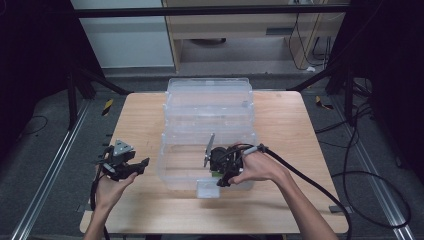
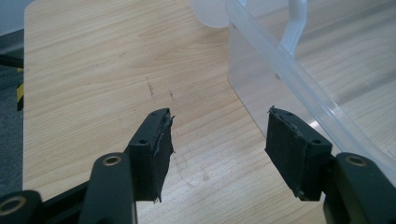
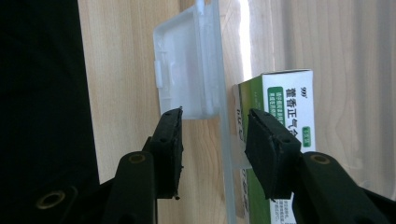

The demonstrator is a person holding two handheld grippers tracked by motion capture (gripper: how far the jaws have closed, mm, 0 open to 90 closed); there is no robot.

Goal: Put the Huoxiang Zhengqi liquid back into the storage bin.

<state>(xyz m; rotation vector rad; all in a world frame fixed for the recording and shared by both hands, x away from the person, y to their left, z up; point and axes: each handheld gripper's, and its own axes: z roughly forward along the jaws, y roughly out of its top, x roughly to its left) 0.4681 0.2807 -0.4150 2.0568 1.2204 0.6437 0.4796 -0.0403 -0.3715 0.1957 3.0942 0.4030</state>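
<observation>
Green-and-white box (image 3: 285,107) inside clear bin wall (image 3: 224,140), between half-open, empty right gripper (image 3: 212,140) jaws.

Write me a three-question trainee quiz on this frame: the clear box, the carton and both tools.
1. True or false: the left tool grips the clear plastic box.
2. What lies inside the box beside the right tool?
3. The right tool's jaws stand: A) both inside the box, B) either side of the box's front wall, C) both outside it.

Key
1. False: its jaws are open over the wooden table, with nothing between them.
2. A green and white carton.
3. B: one jaw by the latch flap, one by the carton.
</observation>
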